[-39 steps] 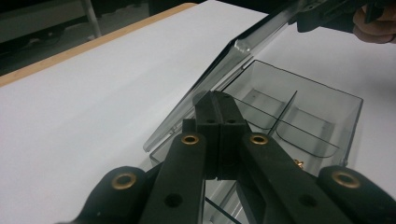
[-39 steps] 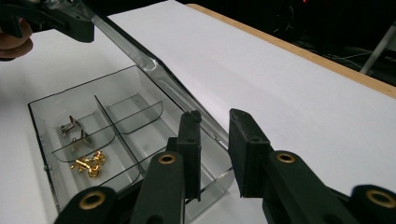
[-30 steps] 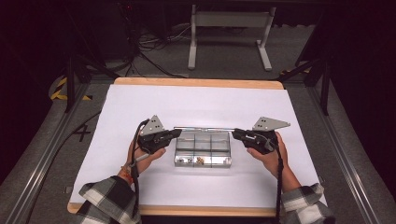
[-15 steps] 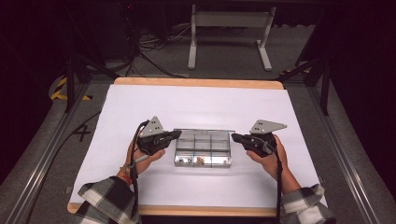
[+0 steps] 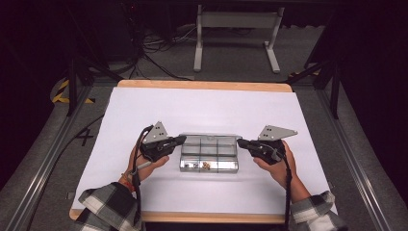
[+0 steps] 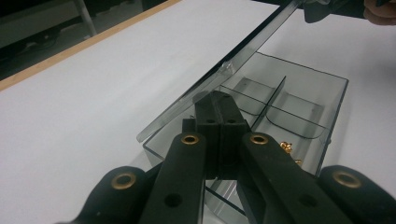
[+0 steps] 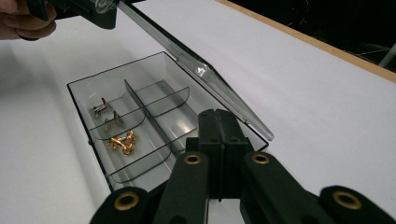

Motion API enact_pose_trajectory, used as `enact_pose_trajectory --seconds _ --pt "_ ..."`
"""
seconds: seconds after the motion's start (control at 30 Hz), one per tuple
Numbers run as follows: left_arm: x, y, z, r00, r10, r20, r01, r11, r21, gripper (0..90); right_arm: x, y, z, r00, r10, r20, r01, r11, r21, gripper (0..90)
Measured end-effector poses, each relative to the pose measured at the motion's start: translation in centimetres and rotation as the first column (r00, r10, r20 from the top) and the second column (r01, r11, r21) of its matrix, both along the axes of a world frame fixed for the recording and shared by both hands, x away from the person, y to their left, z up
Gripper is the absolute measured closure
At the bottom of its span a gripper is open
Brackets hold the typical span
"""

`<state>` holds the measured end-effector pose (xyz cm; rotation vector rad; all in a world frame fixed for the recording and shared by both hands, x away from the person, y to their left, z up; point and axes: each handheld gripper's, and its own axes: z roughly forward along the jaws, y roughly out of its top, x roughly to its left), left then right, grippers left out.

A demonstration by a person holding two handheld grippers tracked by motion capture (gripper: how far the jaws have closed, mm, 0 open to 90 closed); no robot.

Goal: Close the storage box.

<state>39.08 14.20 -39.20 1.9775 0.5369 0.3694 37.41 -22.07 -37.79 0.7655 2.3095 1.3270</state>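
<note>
From above, the clear box (image 5: 210, 153) sits mid-table; the left gripper (image 5: 179, 140) reaches from nine o'clock, the right gripper (image 5: 240, 143) from three. Left gripper view: jaws together beneath the raised lid (image 6: 219, 74). Right gripper view: jaws together, gold pieces (image 7: 120, 141) at ten o'clock.

Overhead light is washing my white bench (image 5: 207, 110) bright while the surroundings are sinking into darkness; my tongs' bases are blurring along the lower frame, glare glinting on the lid (image 7: 201, 70).
</note>
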Motion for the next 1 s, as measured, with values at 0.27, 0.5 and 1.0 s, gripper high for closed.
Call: enact_pose_trajectory --seconds 0.27,0.5,1.0 --pt "-1.0 0.1 0.0 0.9998 -0.019 0.0 0.019 0.9997 0.014 90.0 -1.0 -0.1 0.0 0.9998 0.005 0.018 -0.005 1.0 0.001 90.0" --pt "-1.5 0.2 -0.2 0.9995 -0.033 -0.006 0.033 0.9989 0.035 89.9 -1.6 0.0 -0.2 0.9996 0.024 0.018 -0.024 1.0 -0.008 90.0" --pt "-2.6 0.2 -1.0 0.9985 -0.052 -0.021 0.053 0.9946 0.089 90.0 -2.8 0.4 -1.1 0.9992 0.037 0.016 -0.036 0.998 -0.042 90.0"
